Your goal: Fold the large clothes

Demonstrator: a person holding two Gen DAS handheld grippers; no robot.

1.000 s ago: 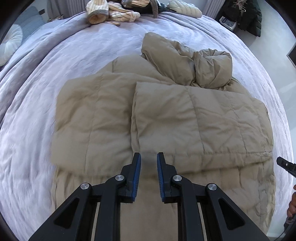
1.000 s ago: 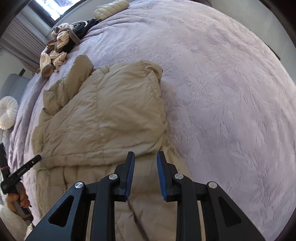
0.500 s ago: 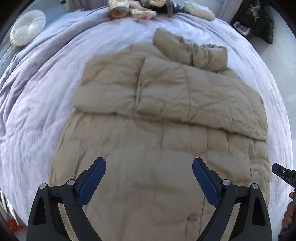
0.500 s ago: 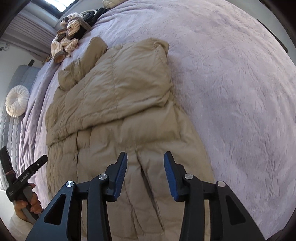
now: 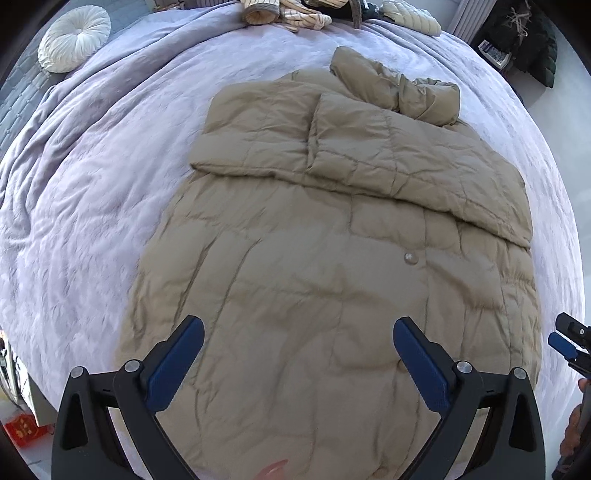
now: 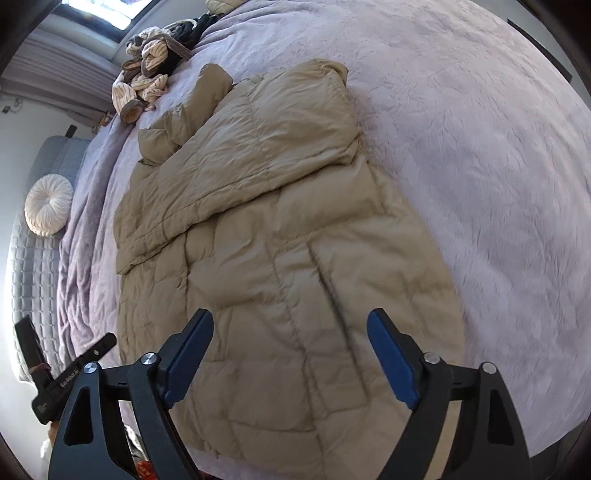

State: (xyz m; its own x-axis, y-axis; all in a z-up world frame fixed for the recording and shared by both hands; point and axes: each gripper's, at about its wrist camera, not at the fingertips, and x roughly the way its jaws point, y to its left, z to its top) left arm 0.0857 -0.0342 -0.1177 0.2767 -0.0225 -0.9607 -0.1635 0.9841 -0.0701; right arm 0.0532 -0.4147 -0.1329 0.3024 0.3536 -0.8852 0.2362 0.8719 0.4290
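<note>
A: Looking down, what did you have under you?

B: The coat (image 5: pixel 332 258), tan, quilted, lay flat on the bed (image 5: pixel 92 184). Its upper part was covered by two folded-in panels, the right one lapped over the left one's edge. Hood (image 5: pixel 399 88) bunched at the far end. One snap (image 5: pixel 410 257) showed mid-body.

A: Left gripper?

B: My left gripper (image 5: pixel 297 354) hung above the coat's near half, pointing steeply down. Jaws were opening, already very wide. Nothing between them, pads clear of the fabric.

A: Right gripper?

B: My right gripper (image 6: pixel 290 350) was over the coat's near right part, beside its right edge. Jaws were opening too, a bit less wide. Blue pads (image 6: pixel 391 358) held nothing; the coat was below them, not pinched.

A: Could each camera see the other tool?

B: Yes. Right gripper's tip sat at the right edge of the left view, off the coat's side. Part of the left one poked in at the lower left of the right view, with a bit of hand under it.

A: Anything else on the bed?

B: Clothes pile (image 5: pixel 288 11) at the far edge, striped stuff in it. Round white cushion (image 5: pixel 74 37) far left, by the grey headboard (image 6: pixel 33 258). Red box (image 5: pixel 24 428) low at the left, off the bed; could not read it.
</note>
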